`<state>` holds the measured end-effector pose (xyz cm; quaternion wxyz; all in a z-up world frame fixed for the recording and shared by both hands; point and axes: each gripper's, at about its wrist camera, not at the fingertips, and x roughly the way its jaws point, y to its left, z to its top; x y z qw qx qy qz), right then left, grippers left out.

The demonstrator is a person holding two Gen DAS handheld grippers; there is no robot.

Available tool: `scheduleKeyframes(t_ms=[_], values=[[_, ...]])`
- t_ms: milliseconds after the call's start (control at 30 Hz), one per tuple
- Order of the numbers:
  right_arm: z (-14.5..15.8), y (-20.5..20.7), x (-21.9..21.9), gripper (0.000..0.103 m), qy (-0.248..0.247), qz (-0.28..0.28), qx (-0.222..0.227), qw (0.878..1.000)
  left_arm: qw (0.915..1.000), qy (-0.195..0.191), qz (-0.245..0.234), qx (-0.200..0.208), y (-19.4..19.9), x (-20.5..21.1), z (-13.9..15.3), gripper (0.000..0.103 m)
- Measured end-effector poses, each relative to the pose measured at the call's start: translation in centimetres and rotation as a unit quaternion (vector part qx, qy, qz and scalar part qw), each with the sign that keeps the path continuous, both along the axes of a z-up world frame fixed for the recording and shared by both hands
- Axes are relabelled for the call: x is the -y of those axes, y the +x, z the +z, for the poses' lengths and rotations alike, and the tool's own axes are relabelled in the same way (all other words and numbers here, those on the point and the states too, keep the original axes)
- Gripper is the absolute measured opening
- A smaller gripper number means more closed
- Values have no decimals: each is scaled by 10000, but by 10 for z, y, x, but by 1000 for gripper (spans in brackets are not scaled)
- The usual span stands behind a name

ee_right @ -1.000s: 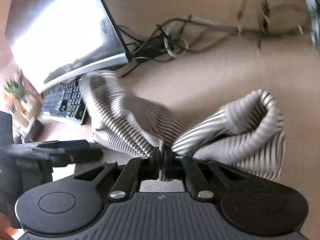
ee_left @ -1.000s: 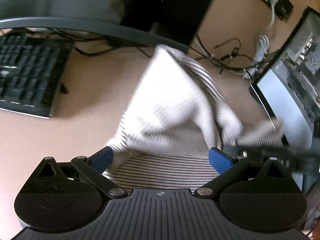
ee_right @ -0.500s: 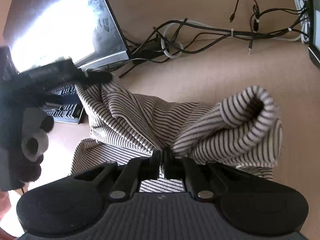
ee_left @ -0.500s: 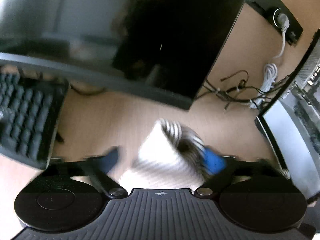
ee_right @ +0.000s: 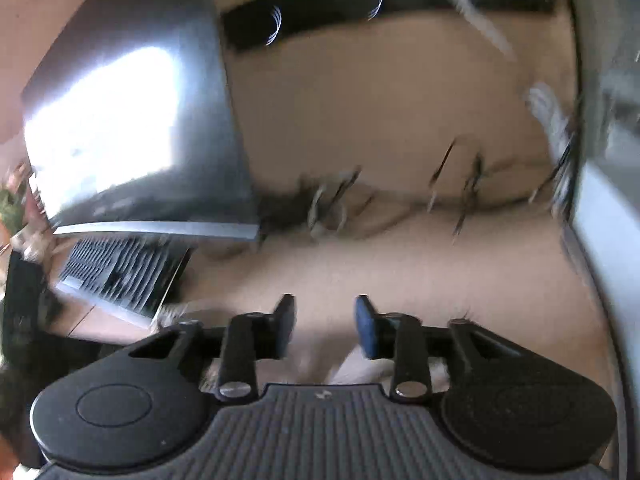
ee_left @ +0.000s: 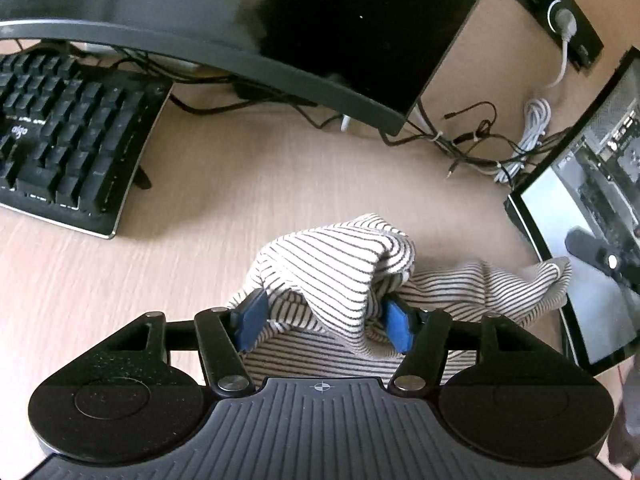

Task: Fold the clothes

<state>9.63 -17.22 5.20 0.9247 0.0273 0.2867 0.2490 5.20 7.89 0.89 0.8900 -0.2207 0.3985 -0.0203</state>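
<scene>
A cream garment with thin dark stripes point(ee_left: 344, 272) lies bunched on the wooden desk point(ee_left: 208, 184). My left gripper point(ee_left: 324, 316) is open, its blue pads on either side of a raised fold of the cloth, low over the desk. In the left wrist view the right gripper's dark finger point(ee_left: 596, 256) shows at the garment's right corner. In the blurred right wrist view my right gripper point(ee_right: 325, 324) is open and empty, and only a pale blur of cloth point(ee_right: 320, 364) shows under it.
A black keyboard point(ee_left: 60, 148) lies at the left. A dark monitor point(ee_left: 280, 20) hangs over the back of the desk. A second screen point(ee_left: 580, 264) stands at the right. Tangled cables point(ee_left: 480, 140) and a power strip point(ee_left: 560, 20) lie at the back right.
My right gripper opened, let go of the striped garment and swung up and away. My left gripper came down over the bunched cloth, which now lies lower on the desk.
</scene>
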Motion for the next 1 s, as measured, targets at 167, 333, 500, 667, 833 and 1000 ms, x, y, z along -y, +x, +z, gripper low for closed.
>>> scheduleKeyframes(t_ms=[167, 333, 500, 667, 833, 1000], values=[[-52, 26, 14, 63, -356, -524, -982, 9931, 10000, -92, -5, -26, -9, -8, 6, 82], [-58, -1, 20, 87, -381, -402, -703, 9960, 9977, 466, -93, 481, -26, 0, 44, 93], [-50, -20, -1, 103, -910, -338, -293, 9948, 9867, 704, -450, 1391, -28, 20, 90, 94], [-50, -28, -7, 103, -1114, -329, -122, 9932, 9856, 550, -1168, 1096, -8, 43, 66, 94], [-51, -35, -4, 103, -1094, -300, -120, 9935, 9944, 429, -925, 294, 10, 31, 9, 94], [-56, -45, -3, 103, -1052, -334, -114, 9938, 9942, 395, -943, 324, 18, 24, 3, 95]])
